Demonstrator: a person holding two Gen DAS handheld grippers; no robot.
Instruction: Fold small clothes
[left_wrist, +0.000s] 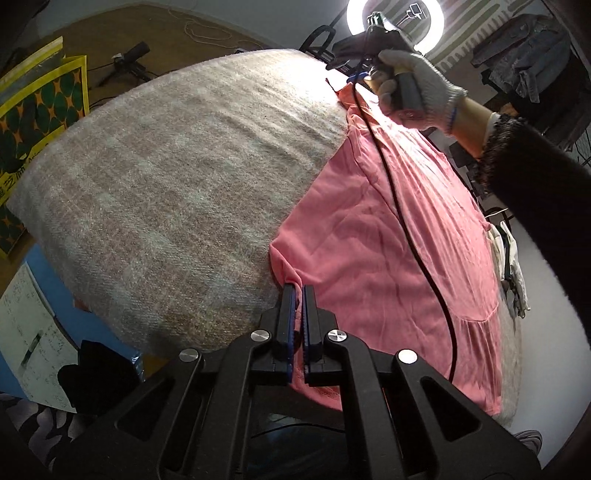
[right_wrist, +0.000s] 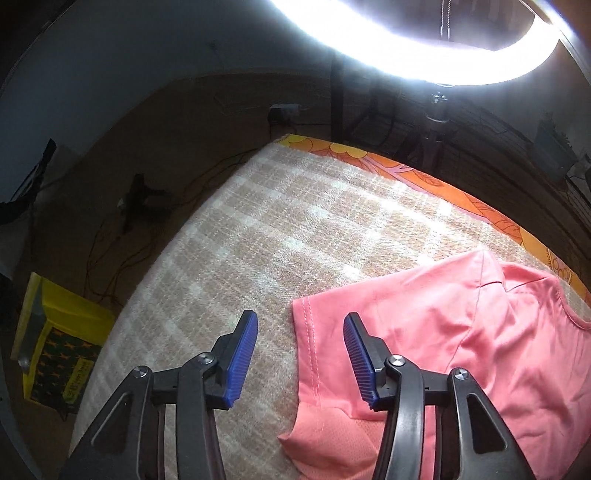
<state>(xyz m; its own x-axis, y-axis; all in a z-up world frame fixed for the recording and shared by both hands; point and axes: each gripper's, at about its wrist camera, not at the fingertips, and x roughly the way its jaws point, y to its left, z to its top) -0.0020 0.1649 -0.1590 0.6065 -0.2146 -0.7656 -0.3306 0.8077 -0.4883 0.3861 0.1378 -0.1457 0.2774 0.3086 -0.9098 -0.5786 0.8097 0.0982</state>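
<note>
Pink shirt (left_wrist: 388, 236) lying spread on the beige checked blanket (left_wrist: 166, 192), filling the 3 o'clock half of the left wrist view. Pinching a bunched fold of the shirt's edge in the left gripper (left_wrist: 300, 291), jaws nearly together on the cloth at 6 o'clock. Holding the right gripper (right_wrist: 300, 328) wide apart just above the shirt (right_wrist: 461, 332), gripping nothing, the stitched hem of a sleeve showing between its blue pads (right_wrist: 242, 350). Gloved right hand (left_wrist: 413, 88) gripping its tool at 1 o'clock, a black cable (left_wrist: 417, 240) trailing across the shirt. Ring light (right_wrist: 424, 48) glaring at 12 o'clock over the blanket (right_wrist: 277, 229).
</note>
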